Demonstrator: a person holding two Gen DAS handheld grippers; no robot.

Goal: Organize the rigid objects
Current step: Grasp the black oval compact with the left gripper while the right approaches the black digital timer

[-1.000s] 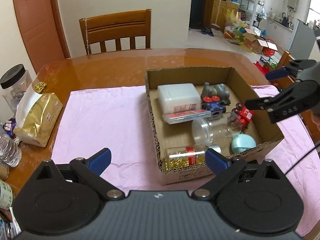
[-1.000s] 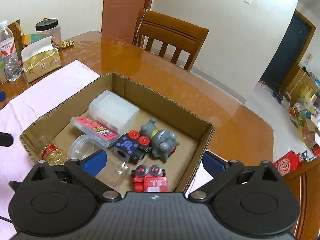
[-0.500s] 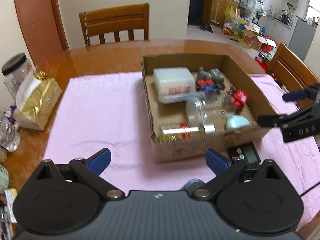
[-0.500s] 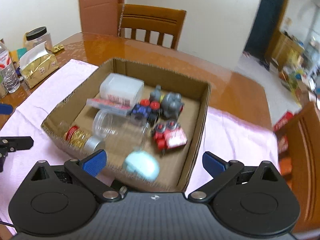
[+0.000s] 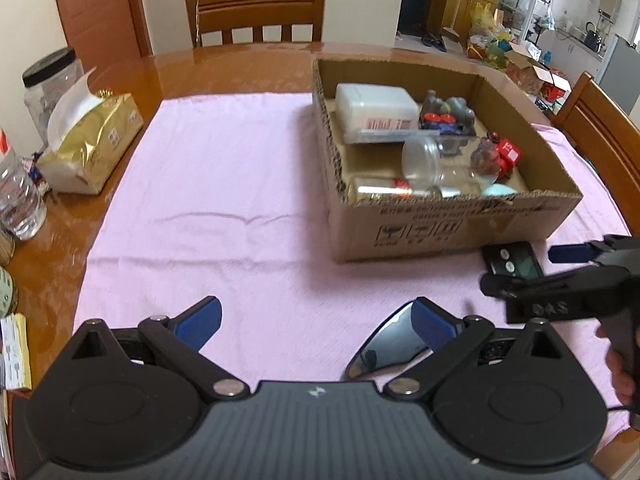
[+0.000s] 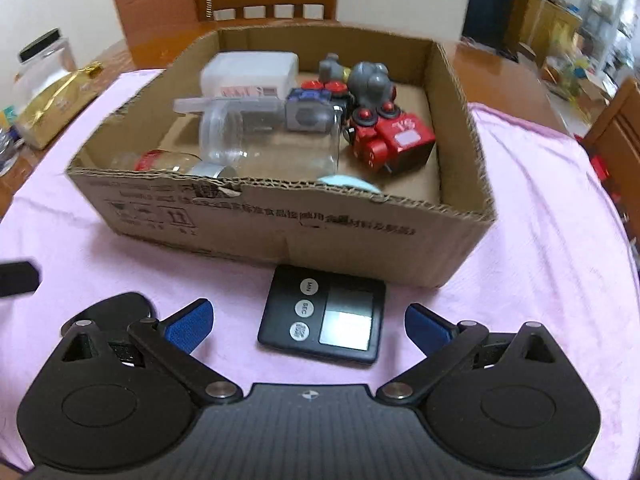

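Both grippers lower now, left gripper (image 5: 316, 318) and right gripper (image 6: 308, 322) agape, black timer (image 6: 322, 314) newly close.

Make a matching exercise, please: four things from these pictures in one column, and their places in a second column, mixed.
Things:
1. digital timer
2. red toy car
3. gold tissue pack
4. black-lidded jar

Places:
A. inside the cardboard box
B. behind the tissue pack
C. on the pink cloth, before the box
D. on bare wood, left of the cloth

Pairs: 1-C, 2-A, 3-D, 4-B
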